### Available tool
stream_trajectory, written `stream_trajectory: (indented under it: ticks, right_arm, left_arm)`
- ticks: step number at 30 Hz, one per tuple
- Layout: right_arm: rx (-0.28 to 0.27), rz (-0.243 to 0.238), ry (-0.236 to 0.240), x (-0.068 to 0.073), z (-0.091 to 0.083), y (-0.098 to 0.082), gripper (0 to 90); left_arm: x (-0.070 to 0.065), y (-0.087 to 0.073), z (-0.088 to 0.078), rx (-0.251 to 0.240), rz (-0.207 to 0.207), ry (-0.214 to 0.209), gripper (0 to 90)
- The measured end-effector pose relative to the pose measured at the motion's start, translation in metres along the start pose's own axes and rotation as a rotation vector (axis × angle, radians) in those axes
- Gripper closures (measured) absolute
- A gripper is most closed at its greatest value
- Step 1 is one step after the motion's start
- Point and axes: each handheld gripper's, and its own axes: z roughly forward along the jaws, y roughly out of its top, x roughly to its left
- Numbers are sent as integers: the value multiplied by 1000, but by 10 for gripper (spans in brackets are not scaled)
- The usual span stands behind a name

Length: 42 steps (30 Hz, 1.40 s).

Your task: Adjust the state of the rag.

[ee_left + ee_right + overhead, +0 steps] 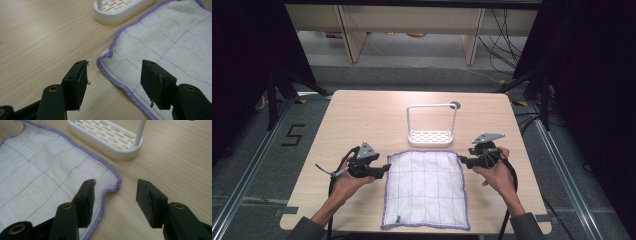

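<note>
A white cloth [426, 187] with thin purple grid lines and a purple hem lies spread flat on the wooden table [362, 115]. My left gripper [387, 168] hovers at the cloth's far left corner, jaws open. In the left gripper view that corner of the cloth [170, 42] lies on the table between and beyond the jaws of my left gripper [115, 82], untouched. My right gripper [462, 160] stands open at the far right corner. In the right gripper view the cloth [37, 170] has its curled corner just ahead of the open right gripper [115, 200].
A white slotted rack [430, 136] with a tall wire handle stands just behind the cloth, seen close as the rack [120, 10] and the rack [105, 137] in the gripper views. A round hole [455, 105] sits in the tabletop behind it. Bare wood lies left and right of the cloth.
</note>
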Motion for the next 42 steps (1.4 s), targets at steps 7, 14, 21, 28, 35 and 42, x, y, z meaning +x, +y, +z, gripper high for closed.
stream_trajectory:
  ticks: [7,14,21,28,35,42]
  right_arm:
    - [79,-1,-12,-9,44,19,536]
    - [119,4,-7,-12,65,19,562]
    - [159,20,-12,-15,70,15,661]
    - [119,39,22,-18,71,10,846]
    - [78,15,29,-17,59,16,878]
    - [4,-18,54,-19,31,26,880]
  left_arm:
    - [12,13,15,21,-1,0,381]
    - [17,19,37,71,9,-16,389]
    - [13,18,52,95,99,-37,596]
    - [12,18,53,92,144,-38,838]
    - [17,18,49,63,118,-34,868]
    - [17,28,38,9,122,-45,869]
